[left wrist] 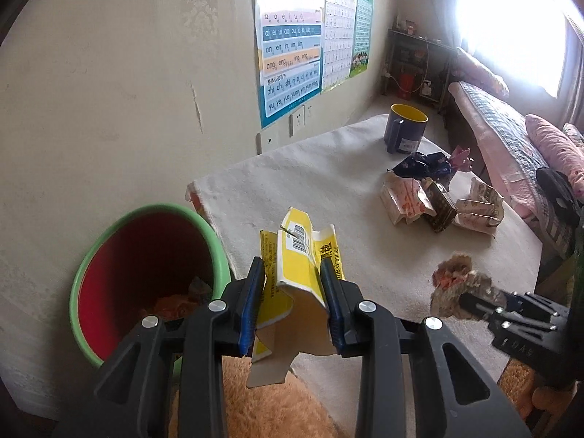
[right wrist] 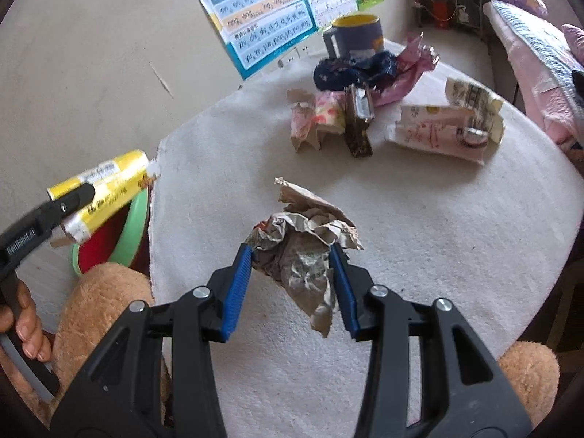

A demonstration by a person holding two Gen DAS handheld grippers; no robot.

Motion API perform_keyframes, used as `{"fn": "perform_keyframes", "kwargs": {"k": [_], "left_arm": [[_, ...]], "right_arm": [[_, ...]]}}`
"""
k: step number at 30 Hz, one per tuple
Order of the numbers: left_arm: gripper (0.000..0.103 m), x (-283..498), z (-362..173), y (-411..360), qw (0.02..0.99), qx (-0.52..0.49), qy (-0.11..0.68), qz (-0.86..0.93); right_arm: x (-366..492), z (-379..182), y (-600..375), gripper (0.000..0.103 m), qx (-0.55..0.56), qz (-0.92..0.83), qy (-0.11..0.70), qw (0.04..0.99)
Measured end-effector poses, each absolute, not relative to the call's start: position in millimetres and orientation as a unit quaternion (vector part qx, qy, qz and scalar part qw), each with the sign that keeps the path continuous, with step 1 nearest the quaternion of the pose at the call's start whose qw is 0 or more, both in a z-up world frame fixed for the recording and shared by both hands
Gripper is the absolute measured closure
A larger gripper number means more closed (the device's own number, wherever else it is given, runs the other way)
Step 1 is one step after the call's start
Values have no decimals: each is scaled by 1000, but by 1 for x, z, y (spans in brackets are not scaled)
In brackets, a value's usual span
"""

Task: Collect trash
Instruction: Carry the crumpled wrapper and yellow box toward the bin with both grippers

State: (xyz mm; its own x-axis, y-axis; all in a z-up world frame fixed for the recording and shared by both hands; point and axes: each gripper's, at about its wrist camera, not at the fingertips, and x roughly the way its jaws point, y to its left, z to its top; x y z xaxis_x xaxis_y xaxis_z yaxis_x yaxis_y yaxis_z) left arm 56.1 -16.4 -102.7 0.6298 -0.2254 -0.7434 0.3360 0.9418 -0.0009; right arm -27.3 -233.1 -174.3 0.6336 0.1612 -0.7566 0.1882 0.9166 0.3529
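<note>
My left gripper [left wrist: 294, 284] is shut on a torn yellow cardboard box [left wrist: 295, 273] and holds it in the air just right of the green-rimmed red bin [left wrist: 146, 277], near the table's left edge. The bin holds some trash. In the right wrist view the yellow box [right wrist: 106, 189] hangs over the bin [right wrist: 127, 233]. My right gripper [right wrist: 292, 273] is shut on a crumpled brown paper wad [right wrist: 303, 244] above the white-cloth table [right wrist: 438, 255]. That wad also shows in the left wrist view [left wrist: 456, 284].
Several torn cartons and wrappers [right wrist: 365, 109] lie at the table's far side beside a dark blue mug [right wrist: 356, 34]. A tan plush toy [right wrist: 98, 310] lies below the table's near edge. A bed [left wrist: 518, 146] stands to the right. Posters hang on the wall.
</note>
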Motion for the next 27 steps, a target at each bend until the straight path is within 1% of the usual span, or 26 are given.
{"fn": "perform_keyframes", "kwargs": {"k": [5,9,14,27], "left_arm": [[74,55,-103,-9,903,63,397,-151],[74,55,-104,-1,904,53,399,-147],[73,52,-100,3,908,48,390,-146],[73,49,-92,31,918,28,376,-125]], "right_arm": [[-34,-158,-236,60,216,-16,415,884],[-36,-155,-231,60,229,-9,420,878],[-35,-151,-213,60,220,9,426,877],[-32,-120,-182,60,197,35,415,888]]}}
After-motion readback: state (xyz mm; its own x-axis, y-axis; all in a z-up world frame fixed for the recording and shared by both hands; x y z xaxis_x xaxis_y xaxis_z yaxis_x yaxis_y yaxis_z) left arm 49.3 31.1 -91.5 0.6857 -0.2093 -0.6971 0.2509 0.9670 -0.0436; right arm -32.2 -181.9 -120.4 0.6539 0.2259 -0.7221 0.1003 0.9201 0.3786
